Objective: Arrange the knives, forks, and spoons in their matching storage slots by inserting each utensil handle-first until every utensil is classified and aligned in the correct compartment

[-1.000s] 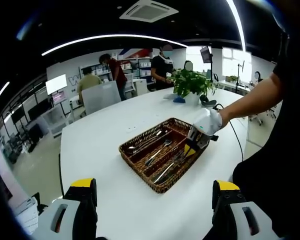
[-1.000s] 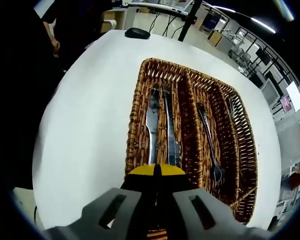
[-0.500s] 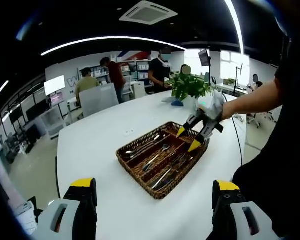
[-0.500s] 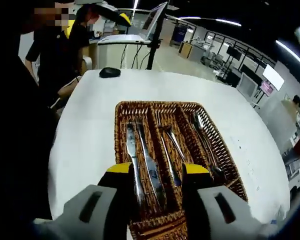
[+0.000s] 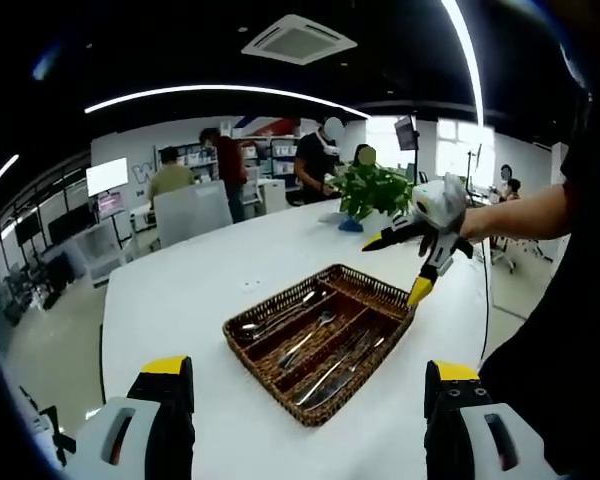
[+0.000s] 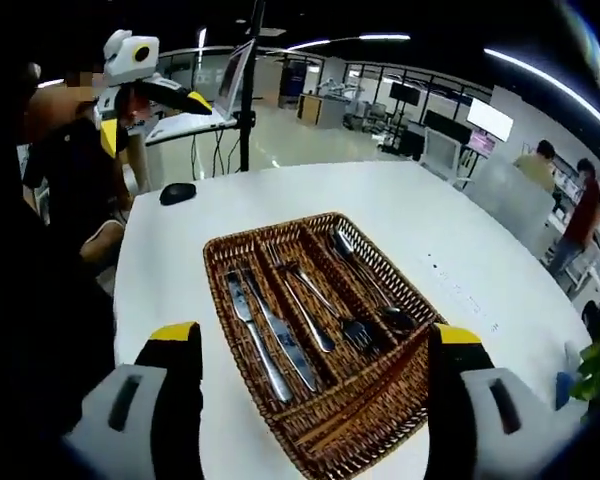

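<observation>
A brown wicker basket (image 5: 242, 318) (image 6: 216, 262) with three long compartments sits on the white table (image 5: 190, 290). Two knives (image 6: 267, 340) lie in one outer compartment, forks (image 6: 315, 312) in the middle one, and spoons (image 6: 365, 275) in the other outer one. My right gripper (image 6: 315, 335) (image 5: 392, 268) hangs open and empty in the air above the basket's end. My left gripper (image 5: 308, 368) (image 6: 150, 120) is held back from the basket, also open with nothing between its jaws.
A potted plant (image 5: 375, 190) stands at the table's far end. A black mouse (image 6: 177, 192) lies near the table edge, beside a stand with a screen (image 6: 245, 90). Several people (image 5: 225, 150) stand by shelves in the background. A person's arm (image 5: 520, 215) holds the right gripper.
The right gripper was shut low over the knives; it has opened wide and risen up and back from the basket. The left gripper has stayed open, hardly moved.
</observation>
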Tool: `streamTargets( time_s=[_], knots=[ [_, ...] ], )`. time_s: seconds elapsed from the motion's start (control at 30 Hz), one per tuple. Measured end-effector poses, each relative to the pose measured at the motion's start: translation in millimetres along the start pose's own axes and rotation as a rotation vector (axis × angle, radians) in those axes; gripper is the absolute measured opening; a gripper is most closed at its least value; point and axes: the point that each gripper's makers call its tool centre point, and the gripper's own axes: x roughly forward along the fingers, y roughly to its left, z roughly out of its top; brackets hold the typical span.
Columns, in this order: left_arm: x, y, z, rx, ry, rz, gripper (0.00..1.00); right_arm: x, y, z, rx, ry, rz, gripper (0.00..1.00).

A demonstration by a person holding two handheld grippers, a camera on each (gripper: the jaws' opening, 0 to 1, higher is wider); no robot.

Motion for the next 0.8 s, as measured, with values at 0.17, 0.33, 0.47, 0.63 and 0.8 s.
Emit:
streamTargets(
  time_s=[0.17, 0.33, 0.47, 0.63, 0.8],
  knots=[
    [6.2, -0.1, 5.5, 0.014, -0.007, 0.02, 1.0, -18.1, -10.9, -3.8, 0.081, -0.017, -0.038, 0.99],
    [7.2, -5.3, 7.6, 0.033, -0.003, 0.013, 1.0, -36.3, -16.6, -9.5, 0.105, -0.029, -0.076, 0.99],
    [6.3, -5.6, 6.0, 0.025, -0.002, 0.015, 1.0, -48.5, -12.1, -15.4, 0.146, -0.019, -0.074, 0.99],
    [5.9, -9.6, 4.7, 0.02, 0.0, 0.009, 1.0, -66.3, -14.7, -19.4, 0.174, -0.033, -0.118, 0.99],
    [7.3, -14.1, -2.4, 0.004, 0.028, 0.002, 1.0, -84.6, -16.5, -33.8, 0.215, -0.032, -0.156, 0.99]
  ],
)
